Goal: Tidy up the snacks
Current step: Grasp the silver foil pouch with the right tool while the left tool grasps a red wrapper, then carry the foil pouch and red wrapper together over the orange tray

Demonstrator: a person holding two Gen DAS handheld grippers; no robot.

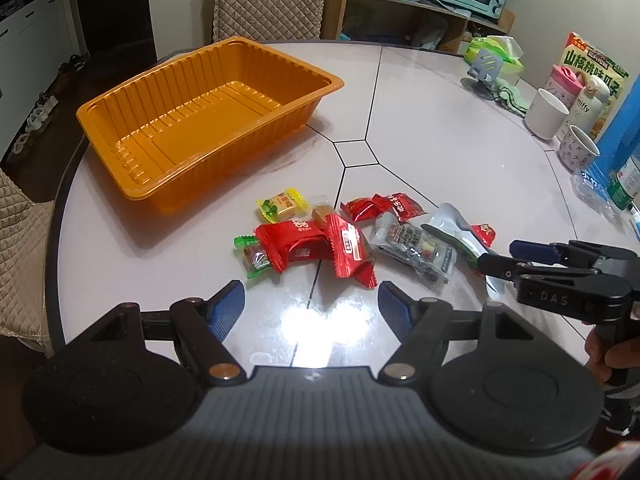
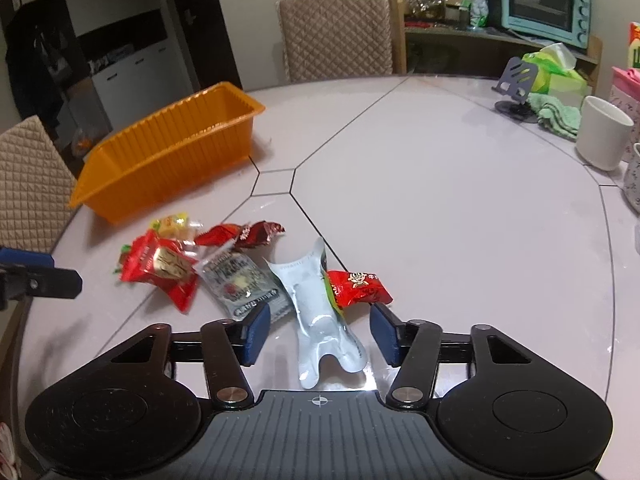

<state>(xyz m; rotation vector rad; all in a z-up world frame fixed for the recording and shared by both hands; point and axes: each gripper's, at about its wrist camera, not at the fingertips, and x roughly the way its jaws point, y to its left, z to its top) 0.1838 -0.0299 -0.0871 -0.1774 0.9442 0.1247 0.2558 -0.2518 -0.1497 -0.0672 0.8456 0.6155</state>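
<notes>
- Left wrist view: left gripper [image 1: 311,300] hovering over the table [image 1: 440,120], fingers spread wide with nothing between them, just short of the snack pile.
- Directly ahead of the blue pads [image 1: 228,304]: two red packets [image 1: 316,248], overlapping, with a small green-ended candy [image 1: 250,254] touching their left side.
- Farther back: yellow candy [image 1: 282,204] and a crumpled dark red wrapper [image 1: 380,208]; orange tray [image 1: 120,100] beyond and to the left, holding nothing, well apart from the pile.
- At the right edge: right gripper [image 1: 496,256] reaching in over the silver pouch [image 1: 452,224], a hand [image 1: 608,360] on its handle.
- Right wrist view: right gripper [image 2: 318,332] straddling the silver pouch [image 2: 316,312], fingers part-way closed on either side, pads not visibly pressing on the foil yet.
- Just beside the pouch: red packet with a cartoon face [image 2: 358,288] on the right, touching it; grey printed packet [image 2: 240,284] on the left, near the left pad.
- Orange tray [image 2: 168,152] far off to the upper left, rim tilted in this lens.
- Likely step: pinching the pouch for a lift to the tray.
- For a clean grab: centre the pads on the pouch's narrow waist, keep the left pad clear of the grey packet, squeeze gently since the foil looks soft and slippery, then lift straight up before swinging over.
</notes>
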